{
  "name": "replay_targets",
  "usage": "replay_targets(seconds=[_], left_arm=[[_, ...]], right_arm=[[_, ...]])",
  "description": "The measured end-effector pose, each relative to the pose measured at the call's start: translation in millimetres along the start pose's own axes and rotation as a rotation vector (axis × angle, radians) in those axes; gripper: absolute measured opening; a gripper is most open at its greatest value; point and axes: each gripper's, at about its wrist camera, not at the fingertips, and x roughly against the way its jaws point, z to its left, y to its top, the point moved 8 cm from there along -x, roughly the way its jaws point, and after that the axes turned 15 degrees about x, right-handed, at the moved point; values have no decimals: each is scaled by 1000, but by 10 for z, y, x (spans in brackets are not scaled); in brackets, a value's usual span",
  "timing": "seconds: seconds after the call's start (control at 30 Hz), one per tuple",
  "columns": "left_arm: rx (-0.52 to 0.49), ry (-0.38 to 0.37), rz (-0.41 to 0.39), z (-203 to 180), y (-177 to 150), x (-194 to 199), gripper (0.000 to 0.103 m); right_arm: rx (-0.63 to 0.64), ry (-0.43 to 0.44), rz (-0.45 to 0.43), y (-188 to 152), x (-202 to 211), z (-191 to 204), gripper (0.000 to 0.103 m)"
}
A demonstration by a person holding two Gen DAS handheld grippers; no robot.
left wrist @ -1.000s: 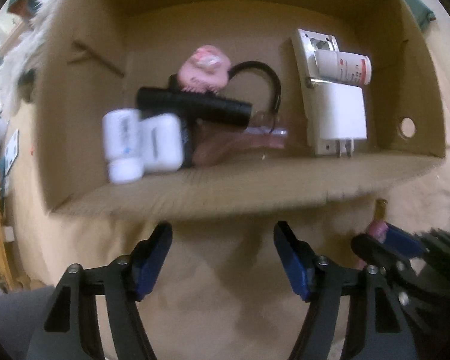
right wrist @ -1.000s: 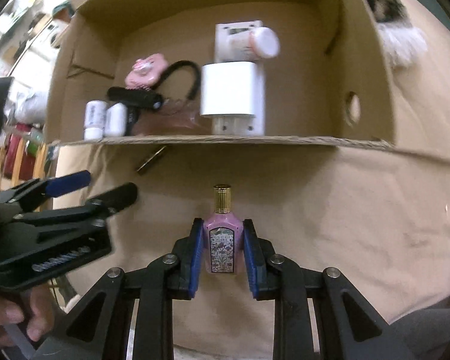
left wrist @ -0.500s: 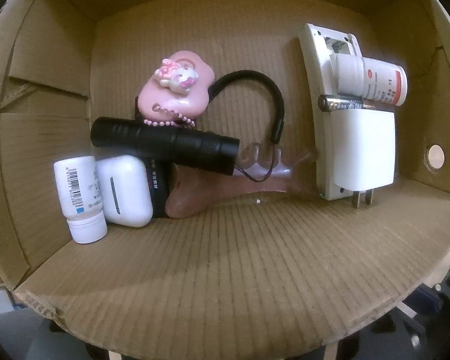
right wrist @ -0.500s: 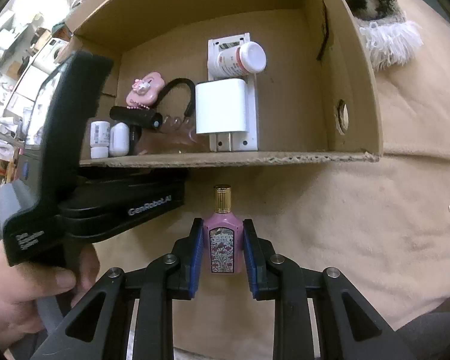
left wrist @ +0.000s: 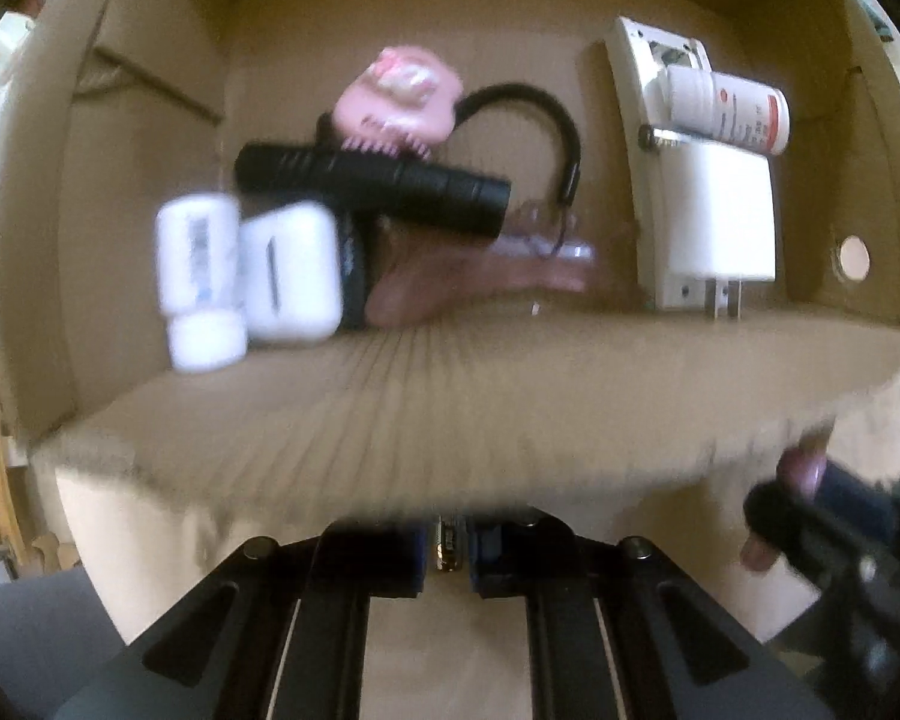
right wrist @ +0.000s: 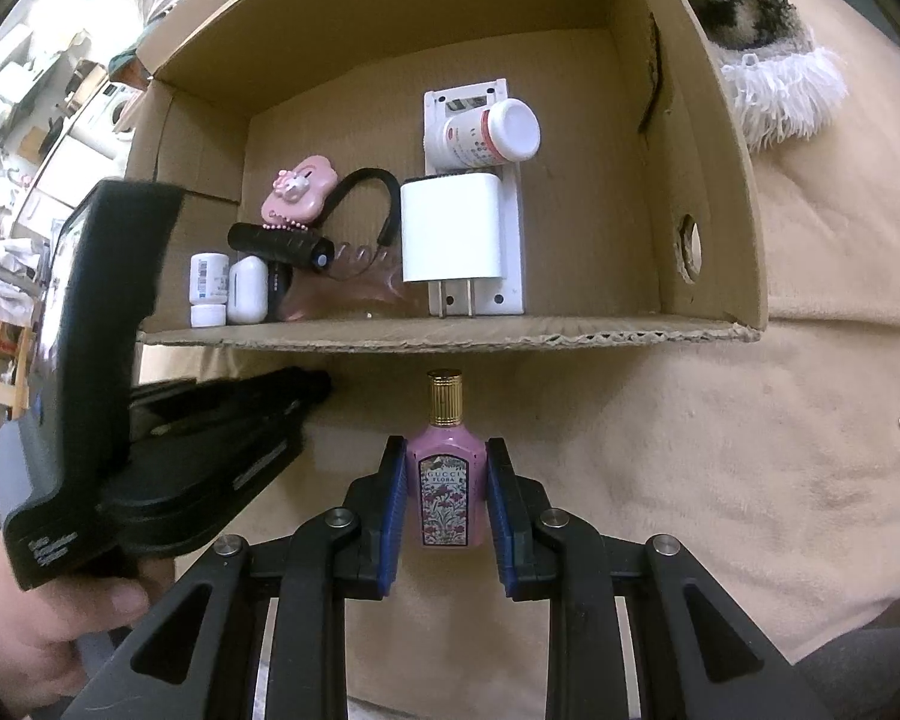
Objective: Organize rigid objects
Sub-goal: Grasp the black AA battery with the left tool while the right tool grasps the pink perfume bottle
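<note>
Perfume bottle (right wrist: 447, 480), pink with a gold cap, sits upright in the right tool (right wrist: 447, 501), whose blue pads press against both of its flanks; it hangs at 6 o'clock in the right wrist view, just short of the cardboard box (right wrist: 714, 240) lying on its side on a beige cloth. The pads grip only the smooth lower body, so the bottle could slide or tip forward if the tool pitches while going over the box's front lip. The gold cap also stands below the lip's edge and might catch on it if the lift is too shallow.

Left tool (left wrist: 447, 558) is closed on a small dark cylinder, probably a battery (left wrist: 448, 549), though blur leaves that uncertain. It sits at 6 o'clock in the left wrist view, just under the box's near edge. The strong blur suggests fast motion, and so slim a thing could twist out of the pads.

Both tools point into the box's opening side by side and close together, the left one at 9 o'clock of the right, so they could collide.

Farther in, at 10 o'clock, a black flashlight (left wrist: 372, 183) rests across a white case (left wrist: 291, 276). A knock there could roll it. At 2 o'clock a white charger (left wrist: 723, 213) and a pill bottle (left wrist: 729, 111) leave little room on that side.
</note>
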Motion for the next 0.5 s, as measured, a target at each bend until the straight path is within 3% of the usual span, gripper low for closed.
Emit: replay_targets(seconds=[0.3, 0.5], left_arm=[[80, -5, -18, 365, -224, 175, 9], [119, -25, -107, 570, -189, 507, 9]], right_arm=[[30, -5, -11, 4, -114, 130, 27], [71, 2, -51, 39, -33, 233, 27]])
